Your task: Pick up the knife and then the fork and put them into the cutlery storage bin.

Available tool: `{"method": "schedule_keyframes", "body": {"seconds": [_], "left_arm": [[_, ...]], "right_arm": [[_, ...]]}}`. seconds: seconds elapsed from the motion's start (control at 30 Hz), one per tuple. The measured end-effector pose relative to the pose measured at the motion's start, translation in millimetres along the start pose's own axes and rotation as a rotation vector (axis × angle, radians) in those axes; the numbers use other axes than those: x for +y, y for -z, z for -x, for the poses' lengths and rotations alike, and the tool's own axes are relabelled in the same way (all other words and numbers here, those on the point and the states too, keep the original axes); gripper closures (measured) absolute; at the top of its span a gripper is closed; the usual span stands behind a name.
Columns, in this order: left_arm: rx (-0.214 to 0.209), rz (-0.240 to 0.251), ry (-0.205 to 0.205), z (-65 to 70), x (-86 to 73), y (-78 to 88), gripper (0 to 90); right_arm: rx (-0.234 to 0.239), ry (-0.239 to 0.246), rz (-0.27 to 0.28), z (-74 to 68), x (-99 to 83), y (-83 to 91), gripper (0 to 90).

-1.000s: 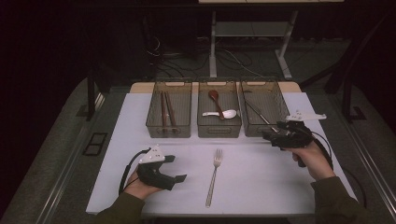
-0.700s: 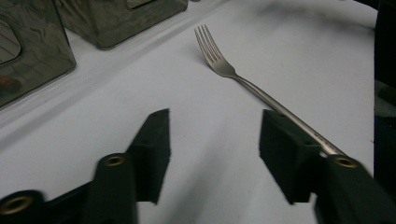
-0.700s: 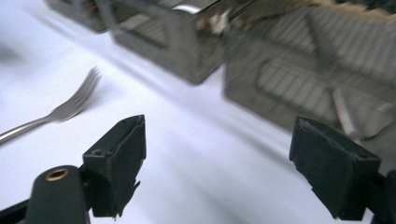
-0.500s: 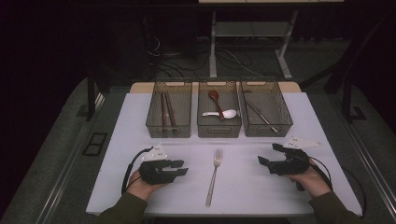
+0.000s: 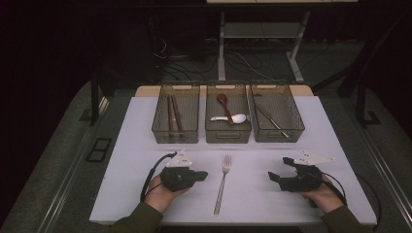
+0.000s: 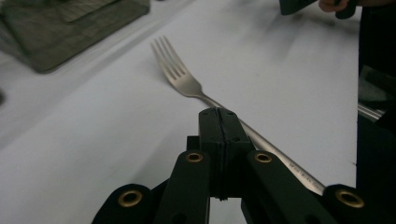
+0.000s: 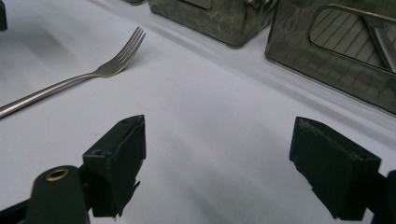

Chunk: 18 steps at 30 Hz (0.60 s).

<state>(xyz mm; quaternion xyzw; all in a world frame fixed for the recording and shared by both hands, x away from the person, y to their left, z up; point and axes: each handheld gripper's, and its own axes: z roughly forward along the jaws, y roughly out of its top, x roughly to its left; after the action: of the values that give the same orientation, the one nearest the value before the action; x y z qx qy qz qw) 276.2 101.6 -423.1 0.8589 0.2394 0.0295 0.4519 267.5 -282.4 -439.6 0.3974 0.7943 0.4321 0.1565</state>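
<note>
A fork (image 5: 223, 182) is lying flat on the white table (image 5: 126, 160), tines pointing toward three mesh baskets (image 5: 228, 119) along the far edge — one holding chopsticks (image 5: 173, 115), the middle one spoons (image 5: 227, 110), the right one what looks like metal cutlery (image 5: 271, 119). Sorting appears to be the work in hand, and the fork is the piece waiting to be picked up.

The left gripper (image 5: 200, 175) is sitting just left of the fork's handle, pointing sideways at it, the hand low on the table. Its jaws have just been closing and are now pressed together with nothing between them; in the left gripper view the handle (image 6: 261, 144) is running past behind the tips, not in them.

The right gripper (image 5: 278, 171) is resting well to the fork's right, aimed inward, jaws spread wide and empty.

To lift the fork, one gripper would probably need its jaws apart and set astride the thin handle — low enough to catch it off the flat surface.
</note>
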Motion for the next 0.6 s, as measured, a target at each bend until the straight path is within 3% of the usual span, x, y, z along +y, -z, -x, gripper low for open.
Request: {"method": "schedule_keyframes", "body": {"seconds": [0.4, 0.53, 0.6], "left_arm": [[-0.065, -0.073, -0.074, 23.0, 8.5, -36.4, 89.1], [-0.074, -0.12, -0.114, 28.6, 9.9, -49.5, 89.1], [-0.077, -0.13, -0.115, 31.0, 9.5, -53.4, 89.1]], "right_arm": [[-0.001, 0.017, -0.011, -1.0, -0.2, -3.7, 18.9], [-0.002, 0.013, -0.01, -0.8, 0.0, -3.1, 18.9], [-0.002, 0.013, -0.011, -0.4, -0.1, -2.8, 18.9]]}}
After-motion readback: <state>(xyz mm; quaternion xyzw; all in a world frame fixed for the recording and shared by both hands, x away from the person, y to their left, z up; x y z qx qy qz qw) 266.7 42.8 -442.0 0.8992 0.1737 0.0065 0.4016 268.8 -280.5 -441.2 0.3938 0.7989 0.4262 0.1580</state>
